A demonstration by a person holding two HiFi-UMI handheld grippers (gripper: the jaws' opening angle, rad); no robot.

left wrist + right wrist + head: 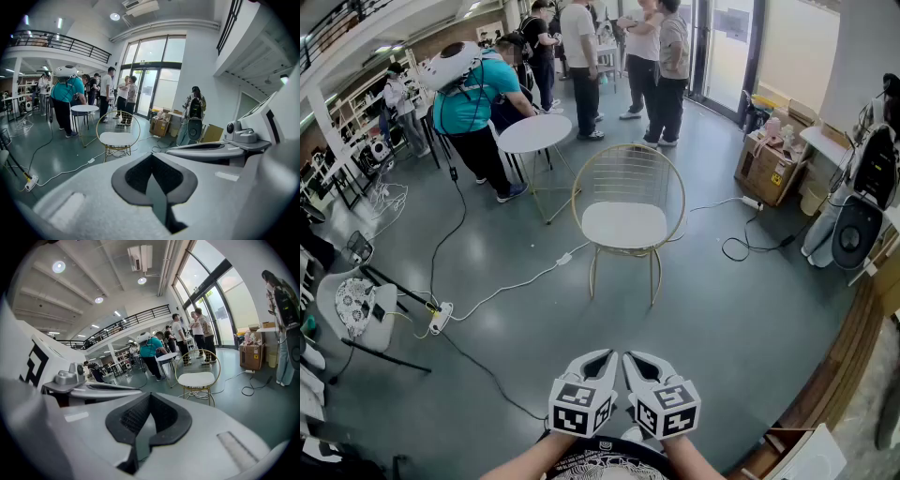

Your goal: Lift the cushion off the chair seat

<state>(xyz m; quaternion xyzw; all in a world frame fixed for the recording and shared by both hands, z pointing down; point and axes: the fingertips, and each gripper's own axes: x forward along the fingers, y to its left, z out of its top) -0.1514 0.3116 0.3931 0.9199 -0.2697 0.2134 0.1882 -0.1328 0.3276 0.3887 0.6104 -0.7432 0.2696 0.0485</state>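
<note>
A white round cushion [623, 225] lies on the seat of a gold wire chair [628, 172] in the middle of the floor, well ahead of me. My left gripper [607, 357] and right gripper [630, 358] are held side by side low in the head view, far short of the chair. Both are shut, with nothing between their jaws. In the left gripper view the cushion [117, 138] shows beyond the shut jaws of the left gripper [154, 176]. The right gripper view has the cushion [197, 379] to the right of the right gripper [149, 416].
A round white table [534, 133] stands behind the chair at the left, with several people around it. Cables [502, 291] and a power strip [441, 319] lie on the floor left of the chair. A cardboard box [766, 169] sits at the right, and another chair [356, 305] at the far left.
</note>
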